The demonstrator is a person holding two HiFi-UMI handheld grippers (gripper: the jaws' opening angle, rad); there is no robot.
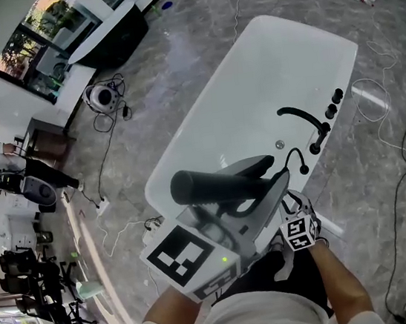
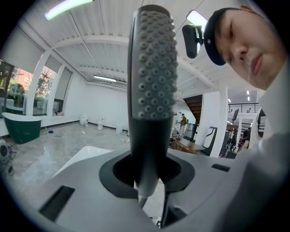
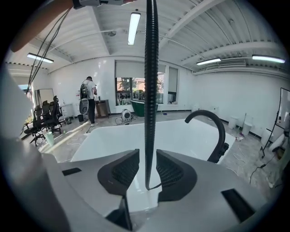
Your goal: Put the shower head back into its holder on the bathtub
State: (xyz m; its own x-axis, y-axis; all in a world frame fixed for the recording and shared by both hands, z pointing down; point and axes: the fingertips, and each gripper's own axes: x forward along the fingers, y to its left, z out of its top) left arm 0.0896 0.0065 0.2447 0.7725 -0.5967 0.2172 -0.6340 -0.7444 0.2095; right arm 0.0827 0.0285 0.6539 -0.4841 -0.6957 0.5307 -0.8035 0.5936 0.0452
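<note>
Closest to me, my left gripper (image 1: 260,179) is clamped on the handle of the black shower head (image 2: 152,81). It stands up between the jaws with its nubbed face toward that gripper's camera, over the near end of the white bathtub (image 1: 252,83). Just to its right, my right gripper (image 3: 147,170) has its jaws slightly apart with the ribbed hose (image 3: 151,90) hanging between the pads unpinched, and ahead of it the curved black faucet (image 1: 303,117) sits on the tub's rim.

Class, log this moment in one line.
left gripper: shut on shower head | right gripper: open, hose between jaws | bathtub: ahead
</note>
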